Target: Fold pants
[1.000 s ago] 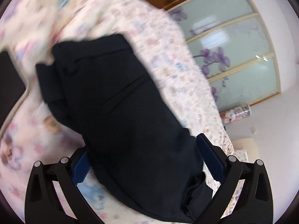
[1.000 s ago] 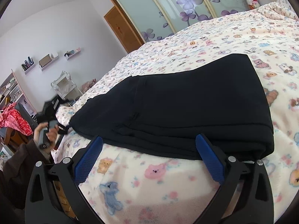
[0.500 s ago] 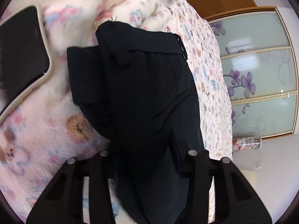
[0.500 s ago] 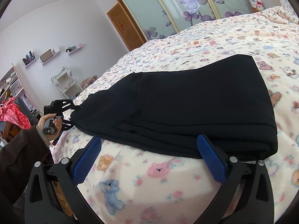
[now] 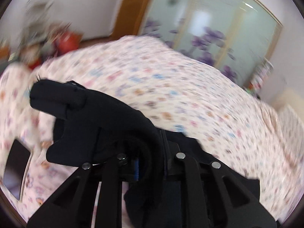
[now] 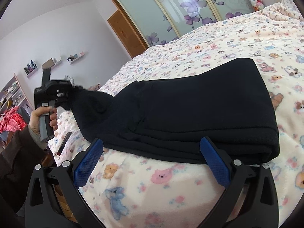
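Note:
Black pants lie folded across a bear-print blanket on a bed. My left gripper, held in a person's hand, is closing on the pants' left end, and that end is raised off the bed. In the blurred left wrist view the black cloth bunches between and over the fingers of the left gripper and hides the pads. My right gripper stands open at the pants' near edge, its blue pads on either side and touching nothing.
A dark phone lies on the blanket near the bed's left edge, also in the left wrist view as the phone. Sliding wardrobe doors with purple flowers and a wooden door stand behind. Shelves and red cloth are at the left.
The left gripper went from open around the pants to shut on their end, then rose and rolled, lifting the cloth. The right gripper has stayed where it was.

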The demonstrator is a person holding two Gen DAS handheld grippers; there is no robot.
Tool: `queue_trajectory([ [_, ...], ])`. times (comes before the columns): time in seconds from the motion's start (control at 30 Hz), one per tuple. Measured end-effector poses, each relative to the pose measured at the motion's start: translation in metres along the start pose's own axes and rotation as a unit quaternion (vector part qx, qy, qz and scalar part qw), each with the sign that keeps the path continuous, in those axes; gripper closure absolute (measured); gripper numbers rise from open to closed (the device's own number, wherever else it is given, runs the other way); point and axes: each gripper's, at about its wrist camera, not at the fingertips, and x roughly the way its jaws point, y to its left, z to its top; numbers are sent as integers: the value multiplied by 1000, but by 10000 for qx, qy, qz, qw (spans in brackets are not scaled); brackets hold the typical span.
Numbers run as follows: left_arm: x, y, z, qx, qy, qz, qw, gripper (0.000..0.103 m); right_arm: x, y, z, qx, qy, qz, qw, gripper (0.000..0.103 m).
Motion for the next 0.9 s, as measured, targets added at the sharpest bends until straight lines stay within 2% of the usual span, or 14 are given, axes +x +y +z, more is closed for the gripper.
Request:
queue_trajectory([
  [0.1, -9, -58, -13, 770, -133, -297, 9965, 86, -6, -5, 3, 148, -174, 50, 9997, 1],
  [0.2, -19, -108, -39, 1350, -159, -845, 9871, 87, -17, -14, 8, 292, -462, -28, 9985, 1],
  [0.27, -25, -137, -58, 1603, -106, -1304, 9784, 87, -25, -23, 11, 480, -680, -99, 9965, 1],
  [0.3, -26, -156, -70, 1748, -3, -1608, 9714, 87, -30, -29, 12, 602, -784, -149, 9950, 1],
  [0.4, -22, -190, -111, 2042, 378, -2121, 9549, 87, -46, -51, 14, 1110, -1176, -388, 9861, 1],
  [0.53, -2, -204, -153, 2175, 786, -2295, 9454, 87, -57, -75, 13, 1675, -1439, -476, 9741, 1],
  [0.57, 2, -208, -167, 2326, 936, -2287, 9407, 87, -57, -79, 12, 1790, -1453, -432, 9721, 1],
  [0.63, 5, -209, -189, 2647, 964, -2128, 9356, 87, -56, -82, 13, 1858, -1448, -394, 9711, 1],
  [0.8, 14, -199, -207, 2671, 1054, -2008, 9366, 82, -56, -83, 13, 1905, -1485, -263, 9700, 1],
  [0.83, 12, -200, -211, 2713, 1026, -1967, 9366, 79, -58, -85, 11, 1948, -1498, -214, 9691, 1],
  [0.87, 8, -201, -214, 2766, 1003, -1947, 9357, 68, -59, -88, 11, 2026, -1524, -126, 9672, 1],
  [0.9, 1, -200, -217, 2751, 1000, -2102, 9328, 58, -62, -89, 10, 2071, -1540, -68, 9661, 1],
])
